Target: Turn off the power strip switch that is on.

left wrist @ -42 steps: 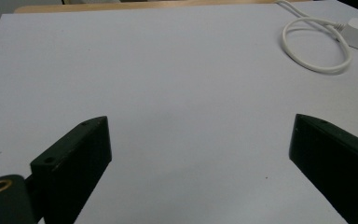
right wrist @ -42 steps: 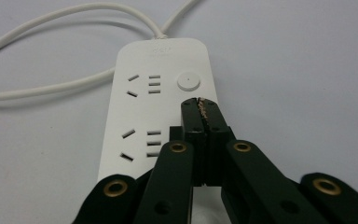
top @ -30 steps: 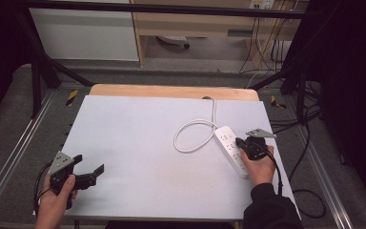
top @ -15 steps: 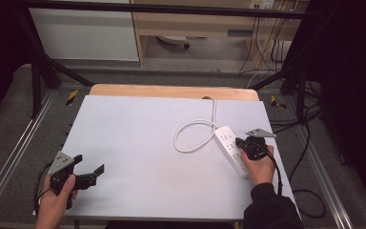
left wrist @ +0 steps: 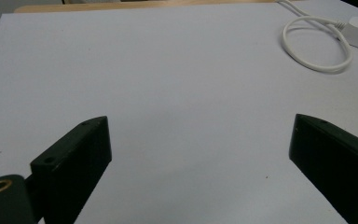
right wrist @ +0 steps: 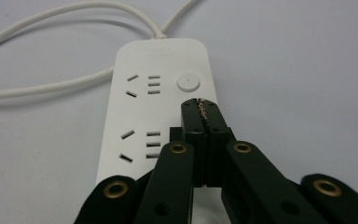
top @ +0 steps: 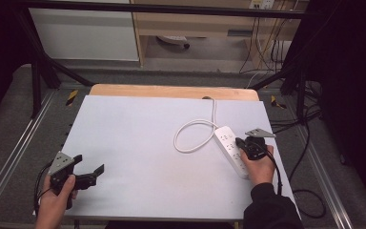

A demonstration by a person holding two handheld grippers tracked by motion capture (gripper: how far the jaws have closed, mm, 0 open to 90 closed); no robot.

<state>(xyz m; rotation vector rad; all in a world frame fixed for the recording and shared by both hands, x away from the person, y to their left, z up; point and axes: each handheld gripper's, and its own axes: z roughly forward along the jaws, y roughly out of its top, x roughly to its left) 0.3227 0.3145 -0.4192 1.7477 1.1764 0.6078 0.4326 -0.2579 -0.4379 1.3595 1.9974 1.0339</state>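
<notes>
The right gripper [right wrist: 199, 105], fingers clenched empty, hovers just short of the strip's [right wrist: 154, 116] button [right wrist: 188, 83]; an off-centre poke could slide the strip, while the left gripper [top: 88, 172] idles released.

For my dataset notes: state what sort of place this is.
Probably a lab recording station: a white-topped table inside a black metal frame, a test power strip, cables along the back wall.

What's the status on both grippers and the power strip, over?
Left gripper open over bare table. Right gripper shut, empty, tips above the power strip near its round button. Nothing in the way.
</notes>
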